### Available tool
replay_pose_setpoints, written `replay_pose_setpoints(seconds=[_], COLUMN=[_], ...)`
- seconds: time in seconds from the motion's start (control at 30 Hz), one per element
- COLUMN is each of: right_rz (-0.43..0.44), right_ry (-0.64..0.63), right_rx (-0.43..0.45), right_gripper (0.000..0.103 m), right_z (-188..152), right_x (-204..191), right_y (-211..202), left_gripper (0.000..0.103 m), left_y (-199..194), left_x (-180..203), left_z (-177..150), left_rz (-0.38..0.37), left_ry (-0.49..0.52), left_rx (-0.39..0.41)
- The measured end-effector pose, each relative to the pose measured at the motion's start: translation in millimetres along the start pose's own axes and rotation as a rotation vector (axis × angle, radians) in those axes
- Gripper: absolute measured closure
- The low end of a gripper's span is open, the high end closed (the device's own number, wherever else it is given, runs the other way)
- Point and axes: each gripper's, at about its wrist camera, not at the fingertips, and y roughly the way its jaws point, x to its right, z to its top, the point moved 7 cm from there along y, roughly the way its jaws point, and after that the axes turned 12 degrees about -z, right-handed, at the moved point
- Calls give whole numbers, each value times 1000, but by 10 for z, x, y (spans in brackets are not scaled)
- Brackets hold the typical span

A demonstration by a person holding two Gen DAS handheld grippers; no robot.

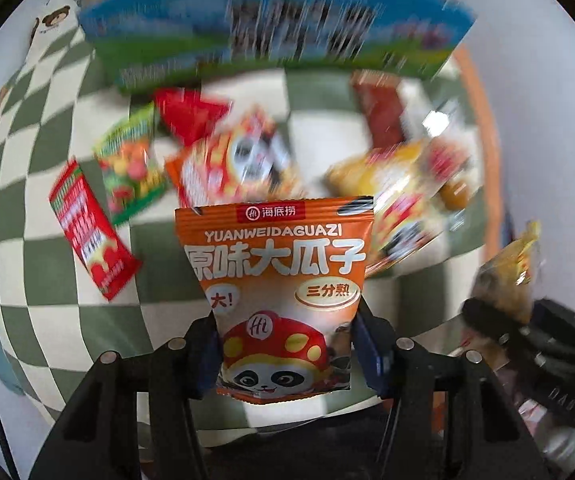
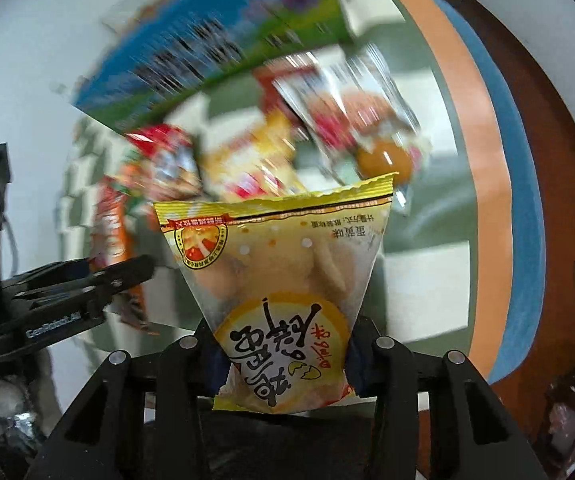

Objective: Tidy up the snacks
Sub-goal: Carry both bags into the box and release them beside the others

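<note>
The left gripper (image 1: 283, 344) is clamped on an orange sunflower-seed packet (image 1: 275, 280), its jaws pressing the packet's lower sides so that the panda print sits between them and the sealed top edge points toward twelve o'clock. Below it lies a green-and-white checked cloth (image 1: 47, 140) (much of it blurred) carrying loose snacks: a red packet (image 1: 91, 236) at nine o'clock, a green candy packet (image 1: 131, 164) at ten, and a blue-and-green box (image 1: 271, 28) at twelve. The right gripper (image 2: 283, 352) is closed on a yellow egg-crisp packet (image 2: 279, 264), held by its lower sides with its printing upside down in the right wrist view. The left gripper also shows there at nine o'clock, with the same box at eleven.
</note>
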Motion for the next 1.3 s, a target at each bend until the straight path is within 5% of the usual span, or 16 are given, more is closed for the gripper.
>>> replay_pose_setpoints(seconds=[0.17, 0.37, 0.57, 0.73, 0.83, 0.9, 0.93, 0.97, 1.03, 1.3], right_rz=[88, 106, 67, -10, -62, -111, -122, -133, -144, -167], right_ry=[-20, -11, 17, 58, 85, 103, 100, 96, 78, 3], right_rx=[98, 219, 181, 86, 49, 24, 24, 30, 28, 19], right_gripper=[56, 56, 56, 56, 54, 34, 14, 10, 10, 7], right_z=[645, 1835, 3073, 3707, 3900, 4036, 4052, 4105, 4182, 4065], right_x=[-181, -322, -508, -456, -380, -322, -331, -333, -347, -442], right_y=[-601, -921, -573, -89, 108, 245, 266, 294, 362, 399], left_gripper=[49, 49, 49, 49, 48, 47, 44, 29, 5, 4], left_y=[-643, -657, -540, -260, -90, 26, 86, 140, 183, 246], left_x=[374, 584, 234, -245, -462, -584, -643, -696, -749, -693], left_z=[638, 1708, 2695, 3280, 3511, 3617, 3677, 3714, 3776, 3683], left_rz=[-54, 15, 113, 183, 213, 219, 214, 215, 222, 182], left_ry=[23, 38, -13, -69, -100, -125, -135, -138, -138, -133], left_rx=[118, 232, 222, 175, 133, 102, 92, 88, 90, 89])
